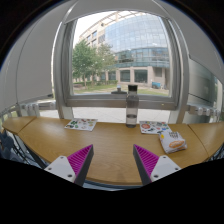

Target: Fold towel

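My gripper (113,163) is open and empty, with its magenta pads (80,160) held wide apart above the near part of a wooden table (110,140). A folded pale towel (172,141) with an orange band lies on the table to the right, ahead of the right finger and apart from it. Nothing stands between the fingers.
A tall bottle (132,105) stands at the table's far edge by the window. A printed sheet or magazine (81,124) lies at the far left, another (154,127) at the far right. Dark chairs (15,148) stand to the left. Large windows face buildings and trees.
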Demonstrator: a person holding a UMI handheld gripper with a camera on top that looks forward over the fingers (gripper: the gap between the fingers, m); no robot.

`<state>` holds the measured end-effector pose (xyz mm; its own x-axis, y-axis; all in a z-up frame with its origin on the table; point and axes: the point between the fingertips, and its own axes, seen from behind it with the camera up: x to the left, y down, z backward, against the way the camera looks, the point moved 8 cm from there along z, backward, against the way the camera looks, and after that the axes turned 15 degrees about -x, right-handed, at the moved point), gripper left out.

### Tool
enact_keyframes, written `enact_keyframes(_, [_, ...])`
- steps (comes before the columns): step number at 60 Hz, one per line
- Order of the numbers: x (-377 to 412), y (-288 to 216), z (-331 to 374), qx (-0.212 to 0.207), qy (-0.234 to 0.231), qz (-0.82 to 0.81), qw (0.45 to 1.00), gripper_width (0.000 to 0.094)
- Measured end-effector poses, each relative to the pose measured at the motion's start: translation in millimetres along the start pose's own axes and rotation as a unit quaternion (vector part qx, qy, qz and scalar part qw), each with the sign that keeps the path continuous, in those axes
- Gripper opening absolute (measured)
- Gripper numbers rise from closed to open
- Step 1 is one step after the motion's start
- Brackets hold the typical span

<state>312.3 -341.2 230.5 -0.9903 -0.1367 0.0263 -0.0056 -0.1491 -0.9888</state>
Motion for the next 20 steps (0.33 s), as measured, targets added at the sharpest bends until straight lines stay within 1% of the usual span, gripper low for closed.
enact_keyframes(20, [25, 0, 5, -0.006, 0.004, -0.001, 1.0, 0.0805])
